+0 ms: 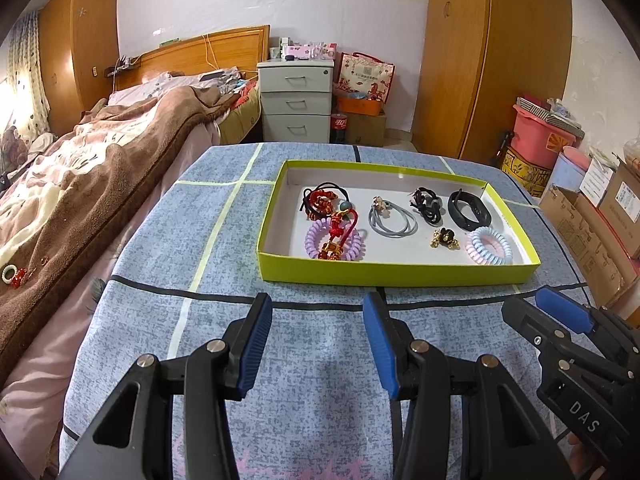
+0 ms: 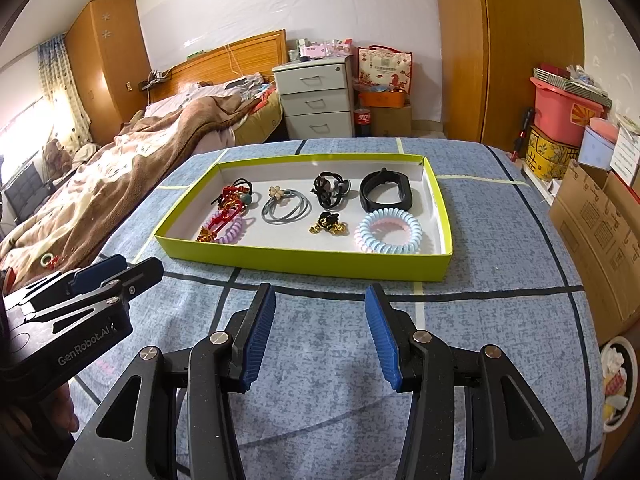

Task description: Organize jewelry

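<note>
Beyond both wide-spread, empty grippers, left point(image 1: 317, 340) and right point(image 2: 320, 332), lies the jewelry-filled green tray point(image 2: 304, 260).

One tray point(image 2: 304, 266), two coil ties point(image 2: 388, 231), one black band point(image 2: 385, 192), perhaps five other pieces.

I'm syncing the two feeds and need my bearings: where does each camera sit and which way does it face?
Left wrist: on the left gripper, open, low over the blue cloth table, facing the green tray; right gripper at its right edge.
Right wrist: on the right gripper, open, facing the same tray; left gripper at its left edge.
Both show the tray, bed and white drawers.
</note>
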Demonstrator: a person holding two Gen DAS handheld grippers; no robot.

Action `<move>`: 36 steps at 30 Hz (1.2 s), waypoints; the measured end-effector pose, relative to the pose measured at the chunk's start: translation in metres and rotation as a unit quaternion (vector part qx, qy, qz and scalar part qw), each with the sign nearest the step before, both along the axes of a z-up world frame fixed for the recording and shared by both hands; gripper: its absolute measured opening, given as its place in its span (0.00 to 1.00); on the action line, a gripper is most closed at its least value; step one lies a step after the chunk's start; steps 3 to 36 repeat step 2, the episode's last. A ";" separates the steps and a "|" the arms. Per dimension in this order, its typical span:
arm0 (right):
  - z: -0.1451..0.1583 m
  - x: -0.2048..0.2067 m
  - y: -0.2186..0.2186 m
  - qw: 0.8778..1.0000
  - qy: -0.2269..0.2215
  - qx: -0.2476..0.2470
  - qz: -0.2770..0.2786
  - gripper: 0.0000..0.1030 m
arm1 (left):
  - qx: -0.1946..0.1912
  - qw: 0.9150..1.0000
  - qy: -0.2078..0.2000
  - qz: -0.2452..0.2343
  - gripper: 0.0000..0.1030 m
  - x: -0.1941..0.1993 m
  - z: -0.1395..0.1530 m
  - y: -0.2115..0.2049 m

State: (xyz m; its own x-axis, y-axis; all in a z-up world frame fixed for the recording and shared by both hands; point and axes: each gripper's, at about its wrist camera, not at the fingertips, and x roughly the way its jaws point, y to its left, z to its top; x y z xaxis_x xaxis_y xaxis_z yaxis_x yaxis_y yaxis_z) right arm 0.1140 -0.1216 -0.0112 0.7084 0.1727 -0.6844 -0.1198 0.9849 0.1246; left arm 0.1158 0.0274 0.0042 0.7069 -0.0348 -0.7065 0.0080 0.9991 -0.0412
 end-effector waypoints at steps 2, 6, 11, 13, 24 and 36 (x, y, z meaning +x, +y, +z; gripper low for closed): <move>0.000 0.000 0.000 1.000 0.000 0.001 0.000 0.46 | 0.000 1.000 -0.002 -0.003 0.48 -0.001 0.001 0.000; 0.000 0.000 0.000 1.000 0.000 0.001 0.000 0.46 | 0.000 1.000 -0.002 -0.003 0.48 -0.001 0.001 0.000; 0.000 0.000 0.000 1.000 0.000 0.001 0.000 0.46 | 0.000 1.000 -0.002 -0.003 0.48 -0.001 0.001 0.000; 0.000 0.000 0.000 1.000 0.000 0.001 0.000 0.46 | 0.000 1.000 -0.002 -0.003 0.48 -0.001 0.001 0.000; 0.000 0.000 0.000 1.000 0.000 0.001 0.000 0.46 | 0.000 1.000 -0.002 -0.003 0.48 -0.001 0.001 0.000; 0.000 0.000 0.000 1.000 0.000 0.001 0.000 0.46 | 0.000 1.000 -0.002 -0.003 0.48 -0.001 0.001 0.000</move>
